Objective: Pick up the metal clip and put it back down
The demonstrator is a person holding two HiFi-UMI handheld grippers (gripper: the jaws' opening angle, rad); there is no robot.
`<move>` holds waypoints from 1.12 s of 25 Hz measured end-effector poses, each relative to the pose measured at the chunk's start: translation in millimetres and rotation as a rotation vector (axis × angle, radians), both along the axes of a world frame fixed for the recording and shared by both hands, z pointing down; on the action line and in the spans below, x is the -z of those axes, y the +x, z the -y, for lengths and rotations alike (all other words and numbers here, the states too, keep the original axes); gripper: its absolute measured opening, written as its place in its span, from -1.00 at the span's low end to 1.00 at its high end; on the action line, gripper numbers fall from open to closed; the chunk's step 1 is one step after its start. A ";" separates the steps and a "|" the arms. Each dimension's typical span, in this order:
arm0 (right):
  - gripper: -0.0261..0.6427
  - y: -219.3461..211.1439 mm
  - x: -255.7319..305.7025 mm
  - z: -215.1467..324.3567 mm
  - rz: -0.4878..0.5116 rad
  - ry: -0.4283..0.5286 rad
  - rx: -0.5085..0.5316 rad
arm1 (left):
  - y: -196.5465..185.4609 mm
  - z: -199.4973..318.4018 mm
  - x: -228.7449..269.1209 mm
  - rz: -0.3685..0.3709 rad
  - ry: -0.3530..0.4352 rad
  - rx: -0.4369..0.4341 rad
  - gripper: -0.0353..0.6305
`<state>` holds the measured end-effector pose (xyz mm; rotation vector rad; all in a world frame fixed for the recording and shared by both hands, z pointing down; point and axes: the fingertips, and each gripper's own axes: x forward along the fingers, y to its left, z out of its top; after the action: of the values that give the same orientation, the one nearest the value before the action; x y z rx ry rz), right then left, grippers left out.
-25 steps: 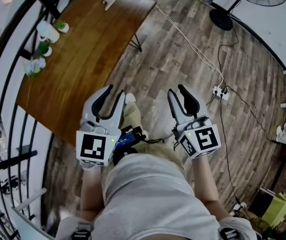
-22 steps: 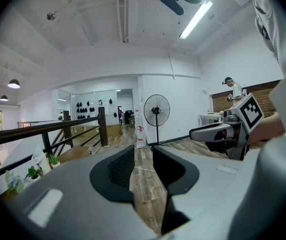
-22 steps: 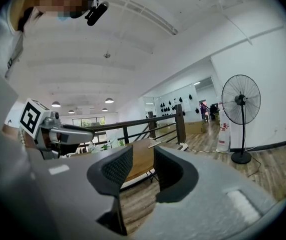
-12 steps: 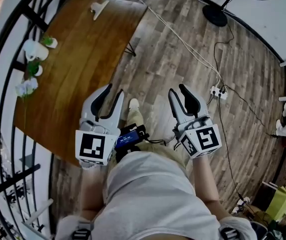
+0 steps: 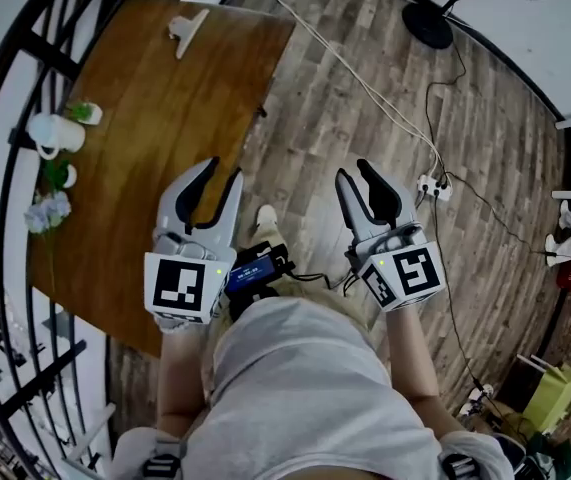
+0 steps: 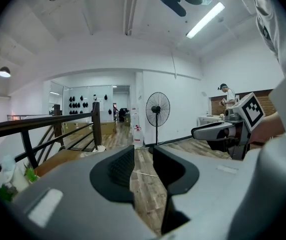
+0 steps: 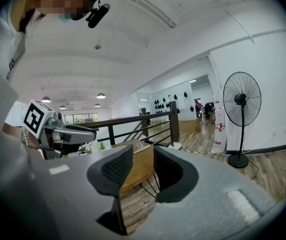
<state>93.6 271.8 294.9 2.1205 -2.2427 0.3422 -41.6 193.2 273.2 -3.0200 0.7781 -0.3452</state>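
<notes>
The metal clip (image 5: 187,29) lay at the far end of the wooden table (image 5: 145,128), well apart from both grippers. The left gripper (image 5: 220,171) hung over the table's edge and the right gripper (image 5: 355,171) over the plank floor (image 5: 365,88). Each had its jaws parted and empty.

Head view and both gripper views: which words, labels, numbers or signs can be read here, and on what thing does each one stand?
No text can be read in any view.
Left cube, on the left gripper: black-and-white square pattern, no letters.
Right cube, on the right gripper: same kind of pattern, no letters.
Blue device at the person's waist: any print is too small to read.
Shirt: dark print, blurred.
</notes>
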 end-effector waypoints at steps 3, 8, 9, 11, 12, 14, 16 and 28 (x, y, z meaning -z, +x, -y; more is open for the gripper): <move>-0.55 9.3 -3.0 29.4 -0.003 -0.014 -0.007 | 8.9 30.4 -3.4 -0.003 -0.013 -0.005 -0.55; -0.55 14.6 4.8 63.5 -0.013 -0.016 0.002 | 16.1 62.9 0.0 -0.008 -0.024 -0.005 -0.55; -0.55 15.6 6.4 68.6 -0.015 -0.015 0.005 | 17.5 67.7 0.7 -0.009 -0.025 -0.004 -0.55; -0.55 17.8 8.4 78.4 -0.019 -0.019 0.010 | 20.0 76.5 1.6 -0.010 -0.026 -0.003 -0.55; -0.55 19.2 8.6 85.0 -0.019 -0.020 0.012 | 21.1 82.2 1.2 -0.010 -0.027 -0.001 -0.55; -0.55 21.7 7.4 102.0 -0.020 -0.024 0.017 | 22.3 97.3 -1.6 -0.012 -0.033 0.005 -0.55; -0.55 21.3 5.2 118.0 -0.021 -0.029 0.024 | 20.8 111.8 -5.5 -0.015 -0.042 0.012 -0.54; -0.55 7.0 1.1 160.0 -0.037 -0.050 0.068 | -1.9 149.8 -21.7 -0.012 -0.090 0.073 -0.54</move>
<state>100.5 111.8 293.8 2.0048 -2.2544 0.3486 -43.5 43.4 294.9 -3.0852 0.8991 -0.3734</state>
